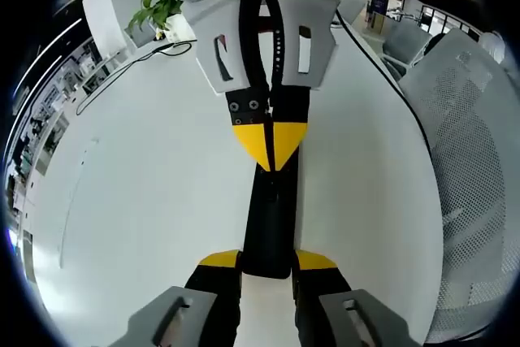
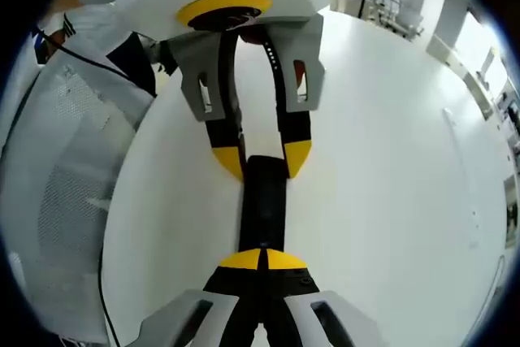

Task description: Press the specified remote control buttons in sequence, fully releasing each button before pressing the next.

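In the left gripper view, the left gripper (image 1: pixel 268 261) has its 2 yellow-tipped jaws clamped on the near end of the black remote control (image 1: pixel 270 221), which lies lengthwise on the white table (image 1: pixel 146 201). At the remote's far end, the right gripper (image 1: pixel 270 152) points down with its tips pinched together on the remote's top face. In the right gripper view, the right gripper's (image 2: pixel 262 259) jaws are closed tip to tip over the remote (image 2: pixel 263 201), and the left gripper (image 2: pixel 262 160) grips the far end. Beyond are a mesh chair (image 1: pixel 471 160) and a potted plant (image 1: pixel 158 12).
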Demonstrator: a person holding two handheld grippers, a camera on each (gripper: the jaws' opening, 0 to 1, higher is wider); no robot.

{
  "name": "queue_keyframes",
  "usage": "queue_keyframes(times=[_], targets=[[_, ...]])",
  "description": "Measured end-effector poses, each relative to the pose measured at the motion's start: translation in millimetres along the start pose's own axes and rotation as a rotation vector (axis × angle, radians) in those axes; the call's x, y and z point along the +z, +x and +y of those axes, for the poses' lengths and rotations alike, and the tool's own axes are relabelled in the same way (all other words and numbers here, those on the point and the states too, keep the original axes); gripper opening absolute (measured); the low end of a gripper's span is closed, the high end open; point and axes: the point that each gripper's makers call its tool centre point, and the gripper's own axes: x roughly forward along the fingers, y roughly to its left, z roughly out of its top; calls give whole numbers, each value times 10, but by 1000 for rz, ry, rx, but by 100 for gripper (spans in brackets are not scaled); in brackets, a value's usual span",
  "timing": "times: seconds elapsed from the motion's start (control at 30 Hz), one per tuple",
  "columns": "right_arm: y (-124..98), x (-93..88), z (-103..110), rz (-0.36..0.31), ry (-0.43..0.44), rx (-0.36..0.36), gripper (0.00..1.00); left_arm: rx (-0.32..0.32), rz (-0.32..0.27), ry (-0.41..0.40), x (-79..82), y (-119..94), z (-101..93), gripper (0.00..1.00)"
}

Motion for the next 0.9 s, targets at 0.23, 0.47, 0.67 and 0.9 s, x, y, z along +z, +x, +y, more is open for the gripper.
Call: queue_keyframes(times=[0.23,0.47,0.67,0.9], targets=[[6,-2,11,6,-5,8,0,-1,-3,-3,0,-4,-11,23],[19,0,25,26,-21,10,0,-1,-4,-3,-5,-3,-7,23],[25,-9,15,39,-35,4,0,-2,-5,-7,-6,-4,-11,23],[20,-23,-3,50,-34,2,0,-2,-6,-6,-3,-5,-15,23]])
